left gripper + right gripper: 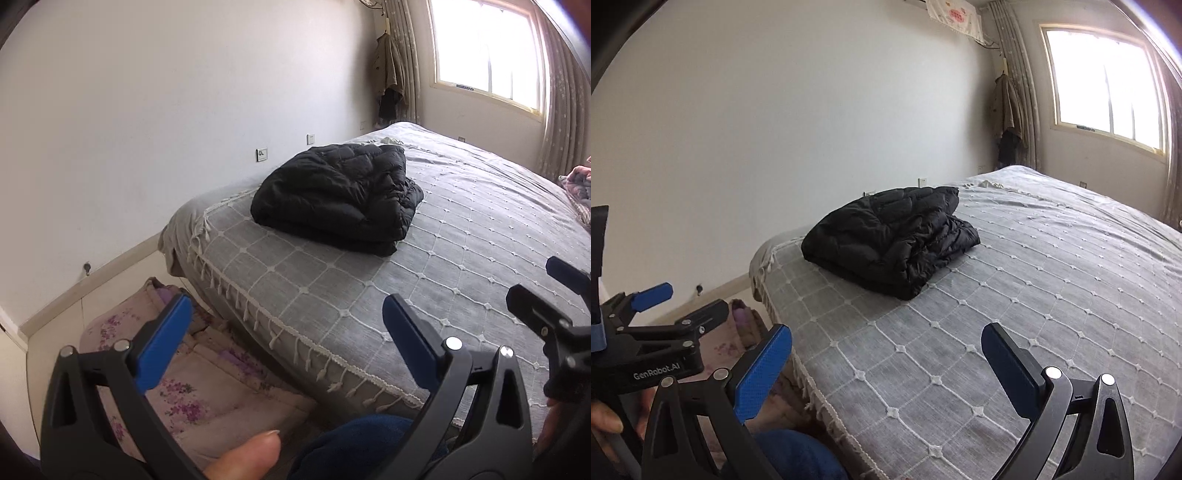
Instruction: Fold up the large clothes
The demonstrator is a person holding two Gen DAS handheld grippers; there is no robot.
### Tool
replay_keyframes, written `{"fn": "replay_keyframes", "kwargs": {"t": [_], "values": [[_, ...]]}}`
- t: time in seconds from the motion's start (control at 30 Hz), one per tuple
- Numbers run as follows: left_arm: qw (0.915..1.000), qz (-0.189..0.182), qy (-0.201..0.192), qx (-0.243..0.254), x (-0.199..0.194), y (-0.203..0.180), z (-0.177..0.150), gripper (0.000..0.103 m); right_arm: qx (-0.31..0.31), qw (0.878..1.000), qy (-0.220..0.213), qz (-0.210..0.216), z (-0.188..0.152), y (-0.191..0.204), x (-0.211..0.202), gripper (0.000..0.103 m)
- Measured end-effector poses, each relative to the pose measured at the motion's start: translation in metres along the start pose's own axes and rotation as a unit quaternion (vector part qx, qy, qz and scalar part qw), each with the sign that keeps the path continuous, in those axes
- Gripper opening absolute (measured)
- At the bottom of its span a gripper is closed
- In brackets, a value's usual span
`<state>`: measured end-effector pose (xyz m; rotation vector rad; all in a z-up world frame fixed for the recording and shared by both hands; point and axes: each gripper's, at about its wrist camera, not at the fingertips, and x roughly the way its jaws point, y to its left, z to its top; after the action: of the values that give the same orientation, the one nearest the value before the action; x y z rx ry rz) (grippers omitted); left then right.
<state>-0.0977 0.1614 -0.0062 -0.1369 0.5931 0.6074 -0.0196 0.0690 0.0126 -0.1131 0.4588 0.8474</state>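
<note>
A black quilted down jacket (338, 197) lies folded in a thick bundle on the grey bed cover (461, 236), near the bed's far left corner. It also shows in the right wrist view (892, 240). My left gripper (286, 325) is open and empty, held back over the bed's near edge, well short of the jacket. My right gripper (886, 354) is open and empty, also over the near part of the bed. In the left wrist view the right gripper (550, 291) shows at the right edge. In the right wrist view the left gripper (676, 299) shows at the left.
A floral quilt (177, 384) lies on the floor left of the bed. A white wall (166, 110) runs along the bed's left side. A window (491, 51) and curtains stand at the far end. A pink bundle (578, 192) lies at the bed's right edge.
</note>
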Motion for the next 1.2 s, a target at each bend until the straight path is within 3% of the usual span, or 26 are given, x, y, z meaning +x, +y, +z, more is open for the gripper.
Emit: {"fn": "replay_keyframes", "kwargs": {"t": [1.2], "values": [[0.9998, -0.008, -0.002, 0.019, -0.016, -0.026, -0.01, 0.102, 0.01, 0.999, -0.006, -0.032, -0.012, 0.001, -0.012, 0.103]]}}
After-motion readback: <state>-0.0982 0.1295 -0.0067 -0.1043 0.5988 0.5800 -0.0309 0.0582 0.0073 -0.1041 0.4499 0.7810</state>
